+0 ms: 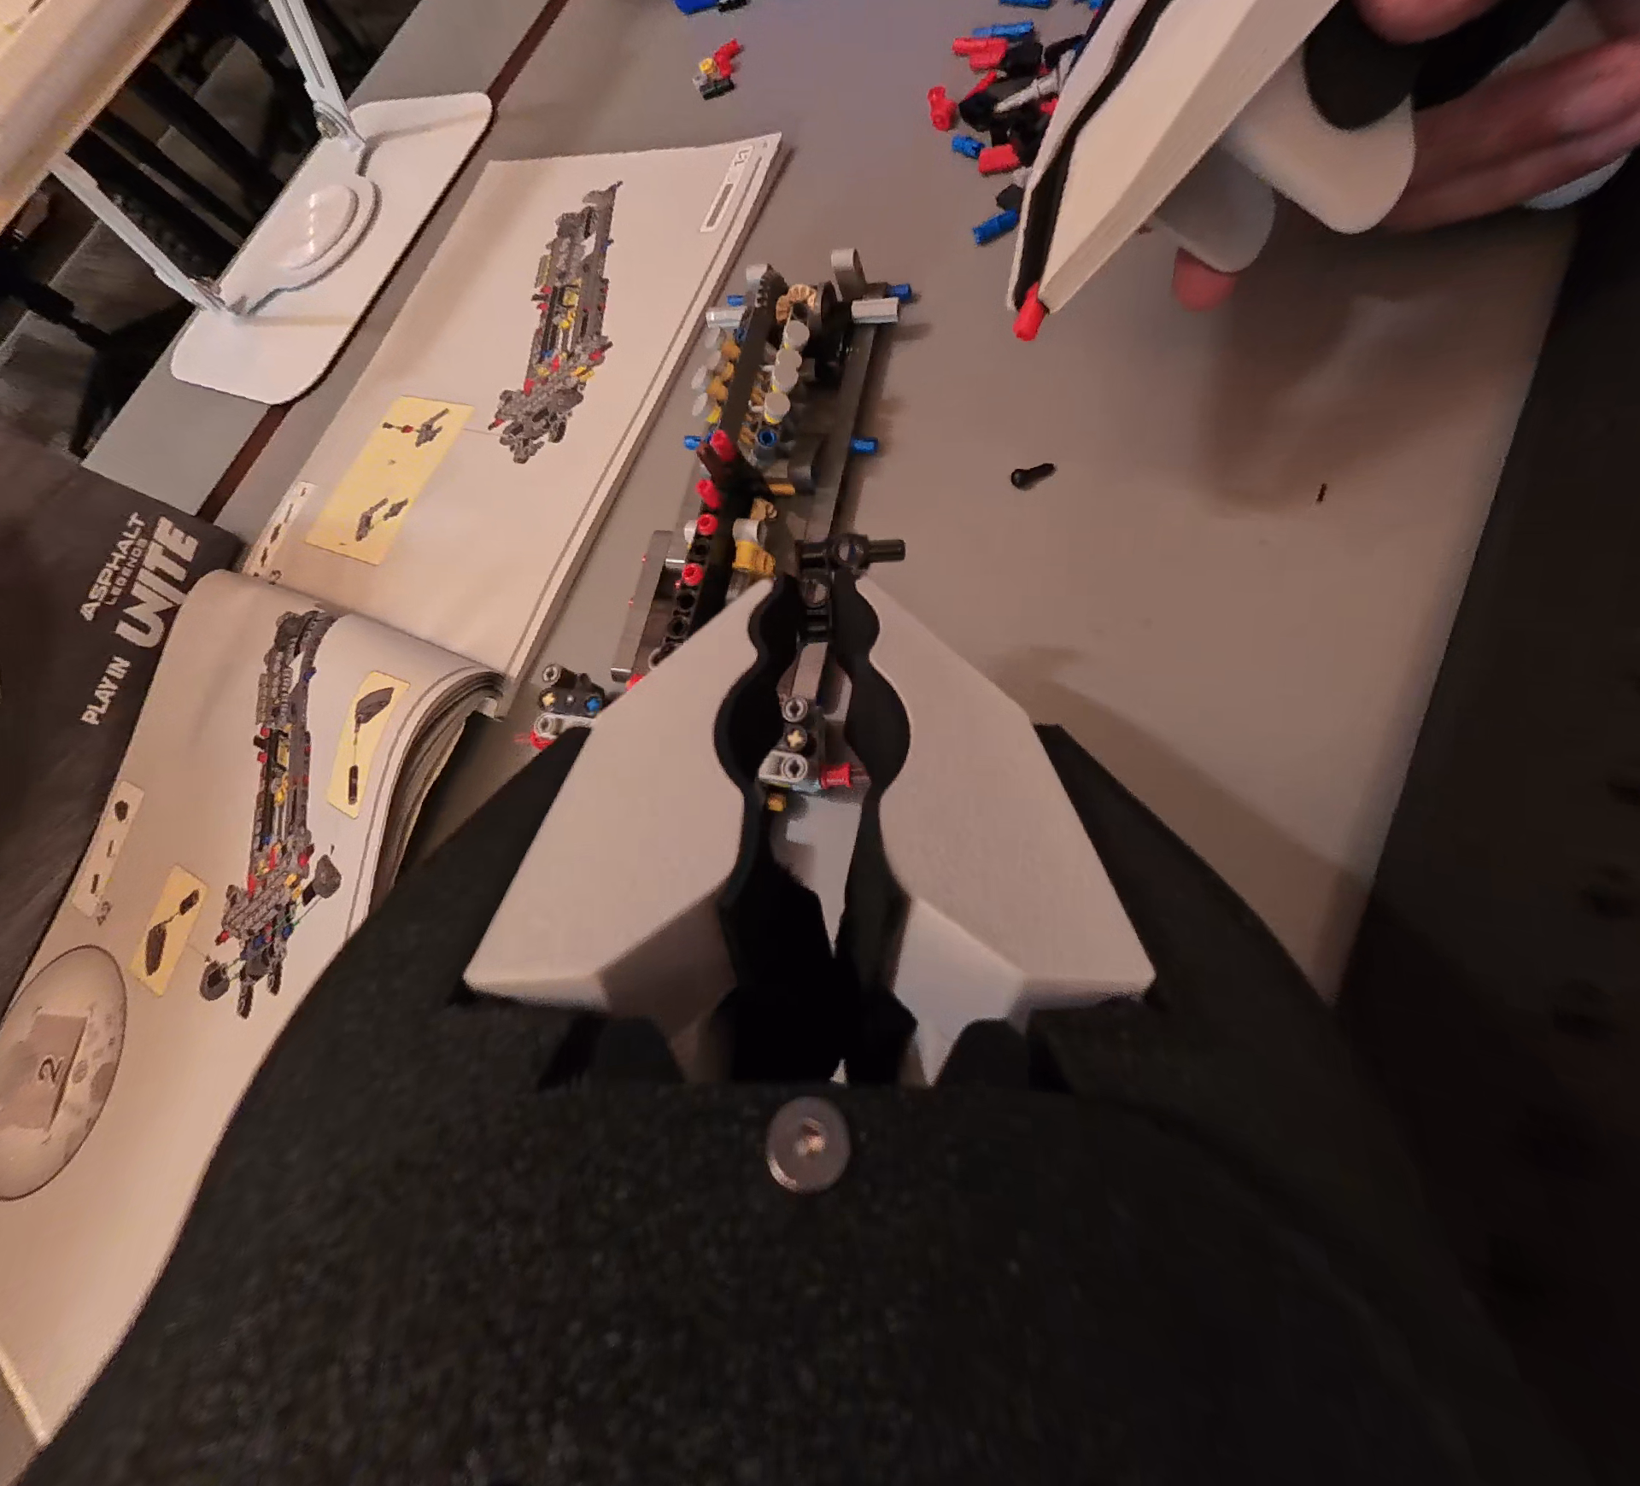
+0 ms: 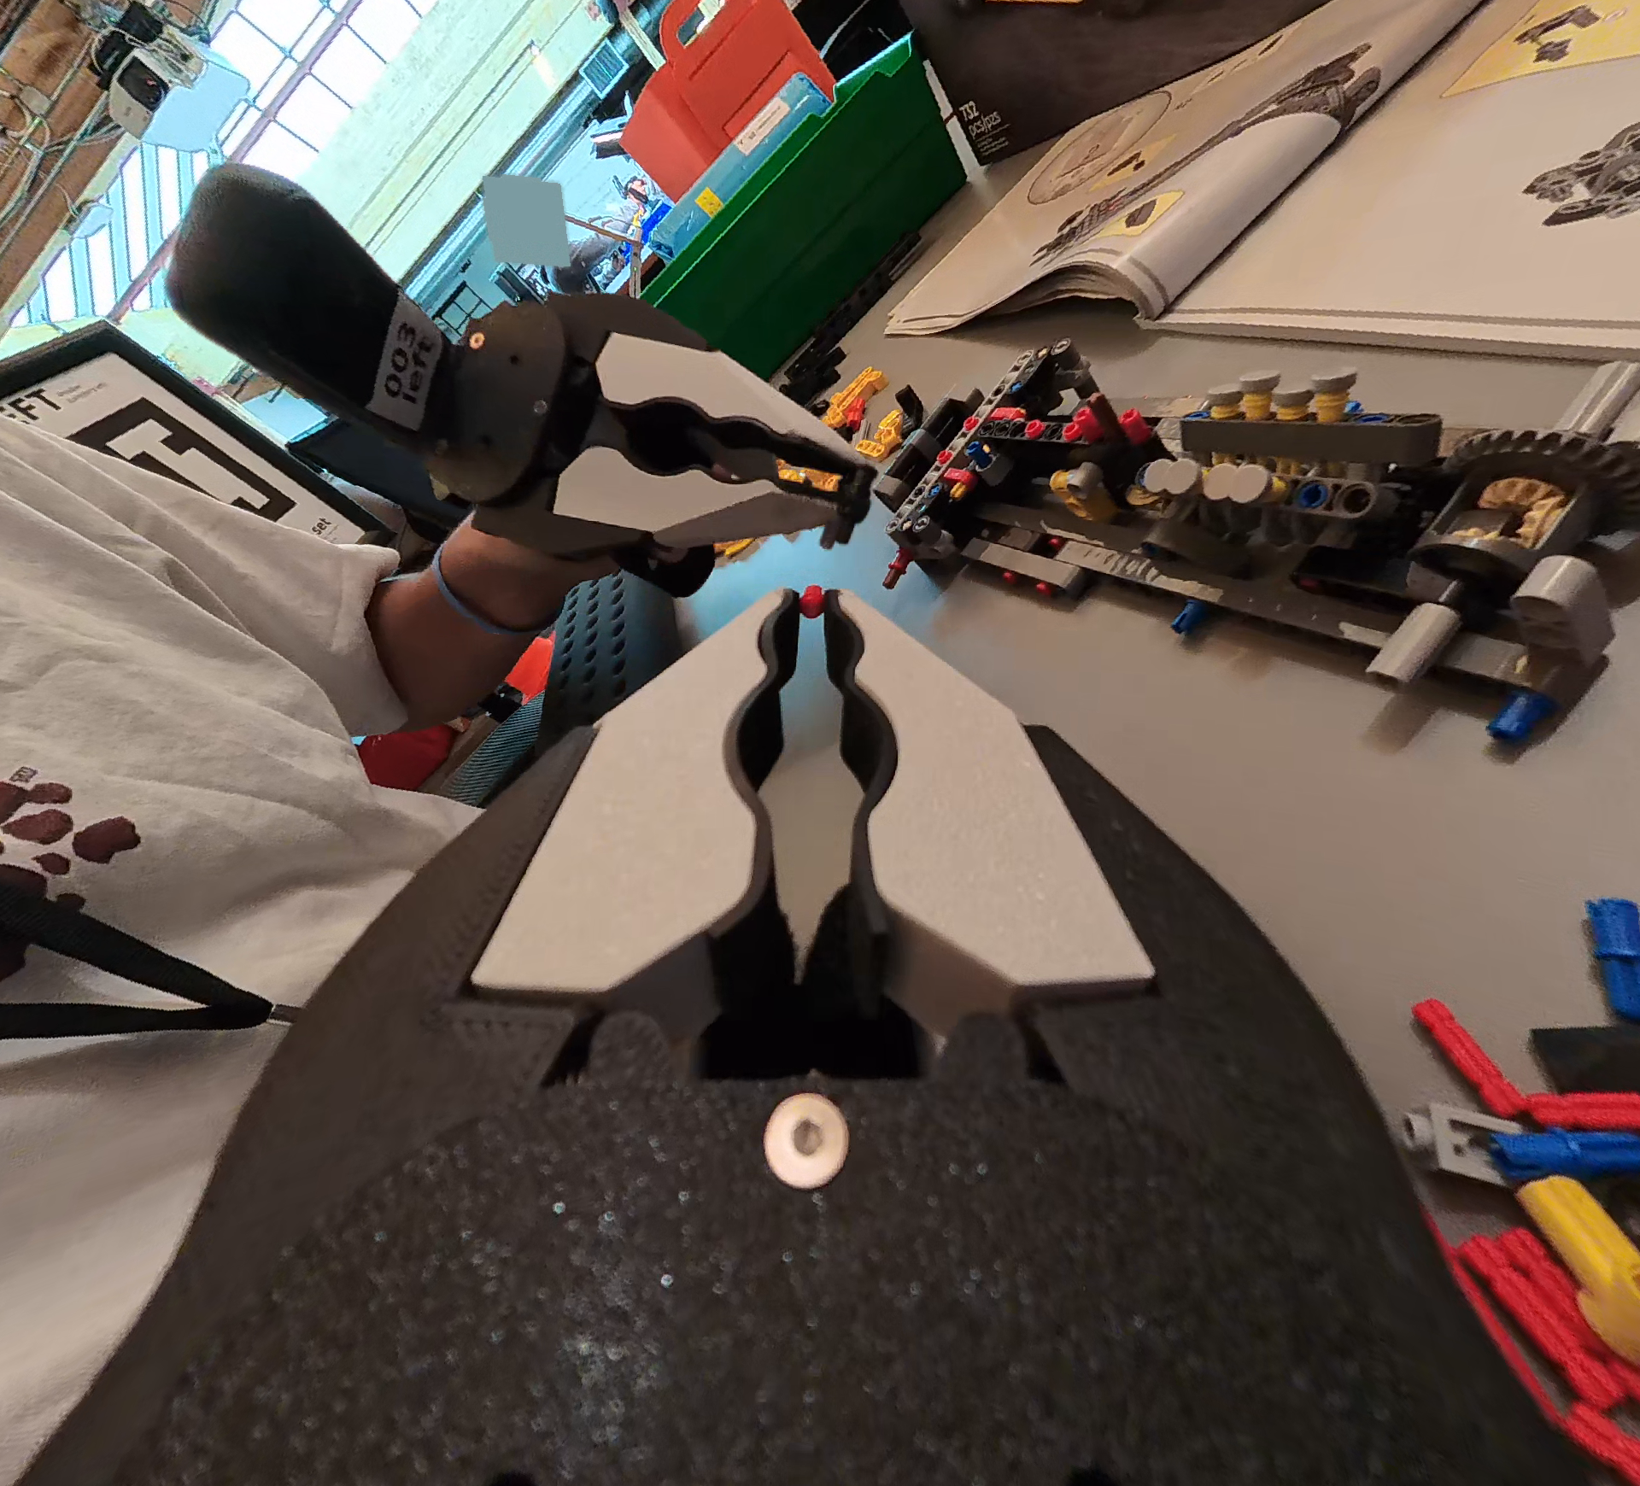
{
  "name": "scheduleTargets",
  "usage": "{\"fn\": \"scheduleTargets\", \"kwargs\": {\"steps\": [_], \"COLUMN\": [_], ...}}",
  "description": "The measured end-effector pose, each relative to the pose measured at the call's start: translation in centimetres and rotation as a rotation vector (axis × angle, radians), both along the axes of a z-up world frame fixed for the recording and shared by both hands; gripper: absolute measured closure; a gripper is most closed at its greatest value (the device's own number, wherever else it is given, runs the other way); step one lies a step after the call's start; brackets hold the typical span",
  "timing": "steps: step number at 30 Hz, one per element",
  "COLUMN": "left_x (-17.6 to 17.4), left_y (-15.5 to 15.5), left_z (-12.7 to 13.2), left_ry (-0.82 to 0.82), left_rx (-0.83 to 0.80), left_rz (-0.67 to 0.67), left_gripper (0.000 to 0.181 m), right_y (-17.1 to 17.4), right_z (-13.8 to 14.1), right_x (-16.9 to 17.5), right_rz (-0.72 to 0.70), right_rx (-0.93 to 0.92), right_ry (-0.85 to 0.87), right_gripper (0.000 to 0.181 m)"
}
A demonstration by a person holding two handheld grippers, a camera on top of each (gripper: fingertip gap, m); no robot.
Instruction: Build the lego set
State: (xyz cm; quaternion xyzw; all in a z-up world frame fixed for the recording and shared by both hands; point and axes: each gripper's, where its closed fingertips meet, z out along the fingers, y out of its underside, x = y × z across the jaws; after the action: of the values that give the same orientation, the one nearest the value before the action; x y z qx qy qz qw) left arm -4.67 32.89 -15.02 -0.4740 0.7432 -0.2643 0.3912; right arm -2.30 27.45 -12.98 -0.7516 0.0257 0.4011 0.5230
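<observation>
**Two small parts, two thin grips**

My right hand-held gripper point(image 2: 809, 608) pinches a red pin point(image 2: 809, 602) at its very tips; my left hand-held gripper point(image 1: 821, 600) clamps a black connector piece point(image 1: 839, 556) beside the chassis point(image 2: 1242, 485) on the counter point(image 1: 1198, 556). Either part could twist free if pressed off-axis.
</observation>
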Motion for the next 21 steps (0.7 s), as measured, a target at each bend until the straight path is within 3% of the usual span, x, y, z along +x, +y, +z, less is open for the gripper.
{"fn": "scheduleTargets", "kwargs": {"steps": [9,21], "left_x": [0.0,0.2], "left_y": [-0.4,-2.4], "left_z": [0.3,1.3], "left_ry": [-0.027,-0.052], "left_rx": [-0.016,-0.327], "left_rz": [-0.009,-0.057], "left_gripper": [0.176,0.175], "right_y": [0.0,0.0], "right_z": [-0.2,-0.2], "right_x": [-0.1,-0.1], "right_rz": [0.002,0.002], "right_rx": [-0.005,-0.005], "right_ry": [-0.010,-0.018], "right_gripper": [0.178,0.178]}}
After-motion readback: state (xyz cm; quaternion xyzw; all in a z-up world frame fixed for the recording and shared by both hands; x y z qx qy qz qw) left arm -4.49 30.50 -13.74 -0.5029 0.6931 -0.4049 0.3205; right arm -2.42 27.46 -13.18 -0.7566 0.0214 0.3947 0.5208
